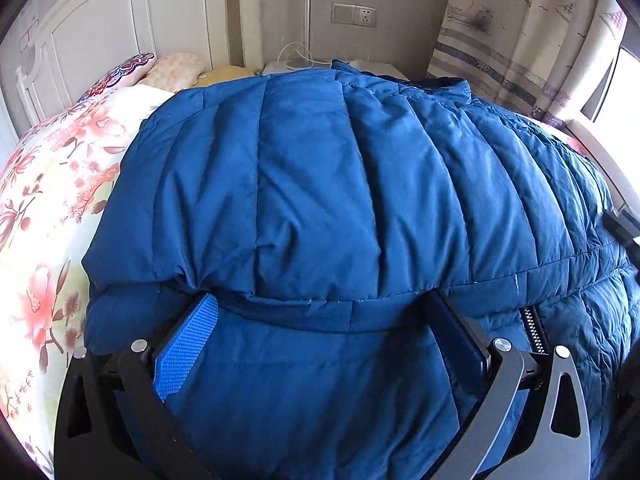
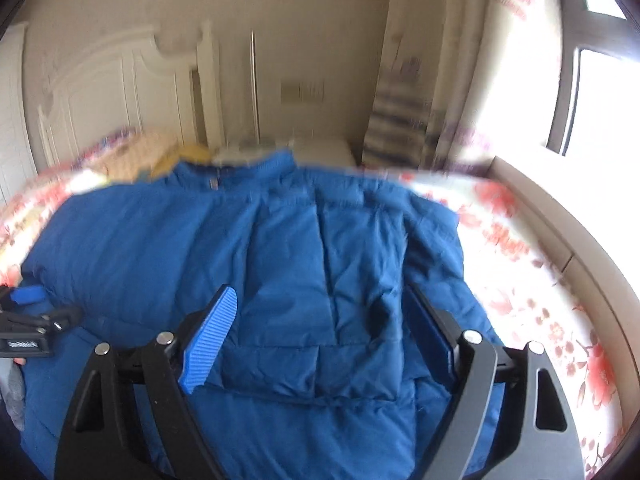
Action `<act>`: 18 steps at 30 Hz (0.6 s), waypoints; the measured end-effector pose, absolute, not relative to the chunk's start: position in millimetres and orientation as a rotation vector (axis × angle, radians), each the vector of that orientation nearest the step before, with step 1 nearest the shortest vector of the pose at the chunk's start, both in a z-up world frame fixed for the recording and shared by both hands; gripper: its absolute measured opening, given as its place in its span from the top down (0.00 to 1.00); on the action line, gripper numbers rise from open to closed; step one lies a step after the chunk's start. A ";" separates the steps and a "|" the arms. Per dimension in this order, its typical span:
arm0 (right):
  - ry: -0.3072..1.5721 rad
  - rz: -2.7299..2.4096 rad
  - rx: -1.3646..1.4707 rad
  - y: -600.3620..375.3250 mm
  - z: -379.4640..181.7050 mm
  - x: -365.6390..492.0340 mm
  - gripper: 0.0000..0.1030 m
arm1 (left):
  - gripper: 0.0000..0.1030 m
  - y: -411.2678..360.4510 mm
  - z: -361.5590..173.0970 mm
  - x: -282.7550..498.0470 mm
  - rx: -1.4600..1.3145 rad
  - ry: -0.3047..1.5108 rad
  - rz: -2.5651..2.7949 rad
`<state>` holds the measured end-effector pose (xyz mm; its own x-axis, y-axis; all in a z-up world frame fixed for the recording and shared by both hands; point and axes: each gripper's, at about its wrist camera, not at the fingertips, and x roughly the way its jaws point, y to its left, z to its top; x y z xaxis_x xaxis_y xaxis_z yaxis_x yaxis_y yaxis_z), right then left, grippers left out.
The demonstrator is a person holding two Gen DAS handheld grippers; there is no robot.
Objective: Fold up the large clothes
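A floral bedspread (image 1: 52,184) is seen on the far left of the left wrist view, with a couple of pillows (image 1: 160,68) piled up by the white headboard (image 1: 100,20). Most of the middle is taken up by the blue puffer jacket (image 1: 340,184), which is spread over the bed and doubled over on itself — a thick quilted fold sits on top of a lower layer, and its edge is right at the tips of the left tongs (image 1: 324,320). Those tongs are spread wide, with the tips tucked under that fold and nothing clamped between them. A bit of zipper (image 1: 534,330) is visible just right of the right finger, and a striped curtain (image 1: 512,40) hangs at the back right. Over in the right wrist view, which is pretty blurry, the same jacket (image 2: 280,240) is laid flat with its collar toward the headboard (image 2: 120,80). The left tongs (image 2: 32,320) can be spotted at the left edge, at the jacket's side. The right tongs (image 2: 320,324) are held wide apart above the lower part of the jacket — nothing is gripped. Bare bedspread (image 2: 540,280) and a bright window (image 2: 592,80) are seen on the right.
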<state>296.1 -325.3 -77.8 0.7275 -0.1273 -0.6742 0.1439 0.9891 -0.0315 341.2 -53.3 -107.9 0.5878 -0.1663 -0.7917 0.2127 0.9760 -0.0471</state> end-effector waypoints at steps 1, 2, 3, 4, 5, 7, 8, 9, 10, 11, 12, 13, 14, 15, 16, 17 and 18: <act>0.773 -0.146 0.015 -323.4 -81.1 302.1 0.14 | 0.04 -53.5 -107.8 341.6 0.054 0.917 -0.222; 0.780 -0.146 0.012 -322.7 -82.2 303.0 0.13 | 0.04 -53.1 -107.8 341.7 0.052 0.917 -0.223; 0.783 -0.147 0.013 -322.3 -83.0 303.4 0.12 | 0.04 -53.6 -107.5 341.5 0.051 0.917 -0.223; 0.782 -0.142 0.020 -322.8 -83.1 303.1 0.12 | 0.04 -53.1 -107.6 341.3 0.049 0.918 -0.224; 0.780 -0.128 0.039 -324.5 -82.8 302.7 0.11 | 0.04 -52.5 -107.4 340.8 0.049 0.917 -0.224; 0.773 -0.103 0.080 -330.8 -83.2 300.6 0.11 | 0.04 -50.2 -105.2 339.1 0.038 0.906 -0.222; 0.749 -0.089 0.111 -336.5 -80.9 296.2 0.11 | 0.04 -47.5 -102.6 336.7 0.027 0.891 -0.211; 0.722 -0.083 0.141 -341.8 -77.4 289.7 0.11 | 0.04 -44.7 -98.6 332.5 0.017 0.865 -0.194; 0.705 -0.080 0.167 -344.7 -74.4 282.5 0.11 | 0.04 -39.2 -90.4 321.0 -0.003 0.808 -0.186; 0.691 -0.068 0.197 -343.7 -70.8 272.2 0.11 | 0.04 -35.3 -83.2 309.9 -0.024 0.768 -0.210; 0.686 -0.053 0.205 -340.5 -68.1 263.9 0.11 | 0.04 -33.1 -77.7 298.3 -0.039 0.745 -0.247; 0.686 -0.033 0.193 -333.7 -66.4 258.6 0.11 | 0.04 -32.5 -76.0 290.5 -0.041 0.744 -0.275; 0.700 -0.006 0.148 -319.7 -65.2 252.0 0.11 | 0.04 -35.3 -77.0 283.3 -0.029 0.760 -0.300; 0.741 0.016 0.084 -305.7 -67.9 251.4 0.11 | 0.04 -39.5 -80.7 279.9 -0.008 0.787 -0.313; 0.828 0.039 -0.014 -286.5 -78.9 255.7 0.09 | 0.04 -51.5 -94.1 278.2 0.069 0.867 -0.314; 0.889 0.051 -0.077 -274.7 -89.6 260.4 0.08 | 0.04 -61.1 -105.3 279.8 0.137 0.925 -0.294; 0.916 0.042 -0.127 -266.1 -98.4 263.2 0.08 | 0.04 -66.5 -107.7 279.2 0.175 0.925 -0.277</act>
<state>263.2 -266.1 -98.4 0.6090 -0.0179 -0.7930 -0.0901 0.9917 -0.0915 279.2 -66.5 -107.7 0.5702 -0.1601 -0.8058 0.3092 0.9505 0.0299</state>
